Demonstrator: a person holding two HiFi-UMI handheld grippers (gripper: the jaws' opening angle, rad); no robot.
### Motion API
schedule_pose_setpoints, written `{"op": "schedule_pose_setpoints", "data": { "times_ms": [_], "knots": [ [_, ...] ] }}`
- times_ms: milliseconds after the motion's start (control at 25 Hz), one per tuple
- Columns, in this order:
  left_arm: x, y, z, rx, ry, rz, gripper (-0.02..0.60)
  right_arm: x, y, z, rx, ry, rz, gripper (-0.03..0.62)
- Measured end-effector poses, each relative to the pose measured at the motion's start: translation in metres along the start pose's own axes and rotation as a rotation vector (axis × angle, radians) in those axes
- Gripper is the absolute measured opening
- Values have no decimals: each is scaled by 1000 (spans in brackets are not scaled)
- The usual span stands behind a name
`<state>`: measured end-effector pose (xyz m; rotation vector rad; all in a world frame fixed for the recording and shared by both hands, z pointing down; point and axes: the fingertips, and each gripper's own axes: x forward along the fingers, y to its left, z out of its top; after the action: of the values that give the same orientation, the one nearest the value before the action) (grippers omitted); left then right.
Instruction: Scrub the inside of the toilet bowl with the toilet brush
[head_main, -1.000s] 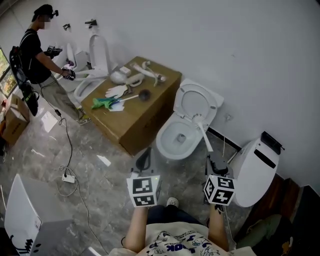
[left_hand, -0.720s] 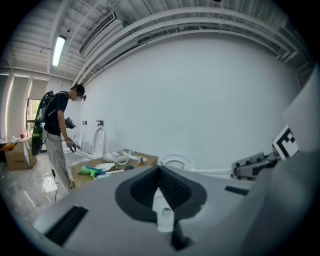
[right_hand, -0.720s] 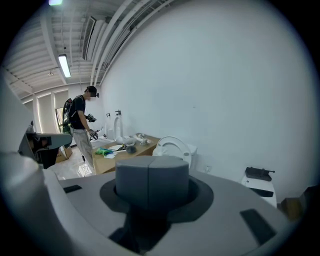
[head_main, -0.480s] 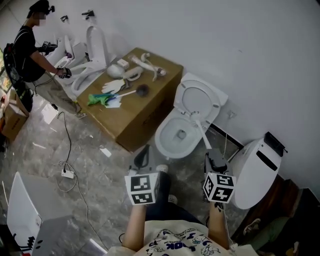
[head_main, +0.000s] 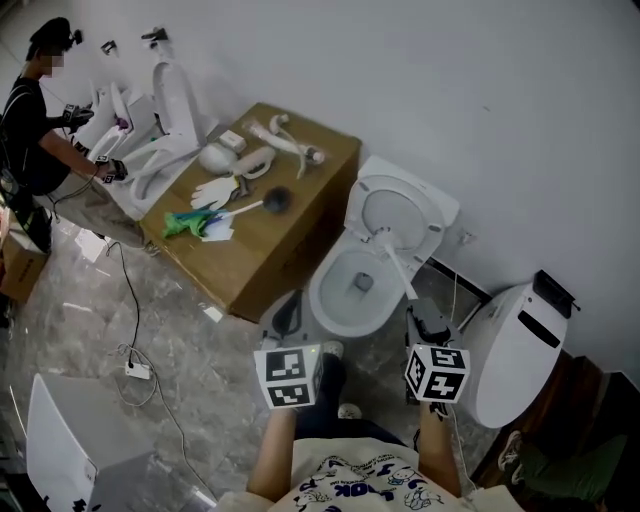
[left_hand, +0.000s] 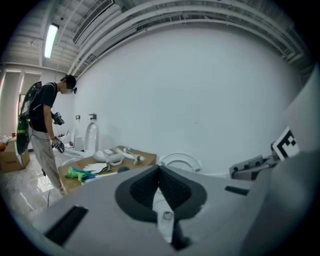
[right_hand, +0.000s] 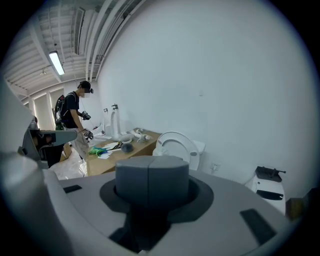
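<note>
Gripping the toilet brush (head_main: 400, 268) by its white handle in the right gripper (head_main: 421, 312), brush end ahead of the jaws, down inside the toilet bowl (head_main: 320, 294) near its back wall. Seen so from the head view only. From the right gripper view, just jaws pressed to a thin seam, brush hidden behind them, raised lid (right_hand: 177, 144) beyond. Holding nothing in the left gripper (head_main: 288, 313), tips touching in its own view, just short of the bowl's near rim.
</note>
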<state>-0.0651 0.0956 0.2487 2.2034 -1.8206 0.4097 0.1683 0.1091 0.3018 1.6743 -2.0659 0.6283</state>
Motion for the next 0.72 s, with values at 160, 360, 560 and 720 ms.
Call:
{"op": "schedule_pose_setpoints", "data": {
  "times_ms": [160, 360, 560, 720],
  "knots": [
    [38, 15, 14, 8, 11, -28, 2, 32, 7, 16, 2, 21, 0, 164],
    [84, 28, 25, 11, 30, -65, 2, 70, 12, 29, 13, 56, -10, 164],
    [122, 41, 26, 16, 59, -95, 2, 104, 16, 34, 26, 98, -19, 164],
    [145, 47, 20, 17, 92, -119, 2, 125, 18, 33, 31, 134, -25, 164]
  ]
}}
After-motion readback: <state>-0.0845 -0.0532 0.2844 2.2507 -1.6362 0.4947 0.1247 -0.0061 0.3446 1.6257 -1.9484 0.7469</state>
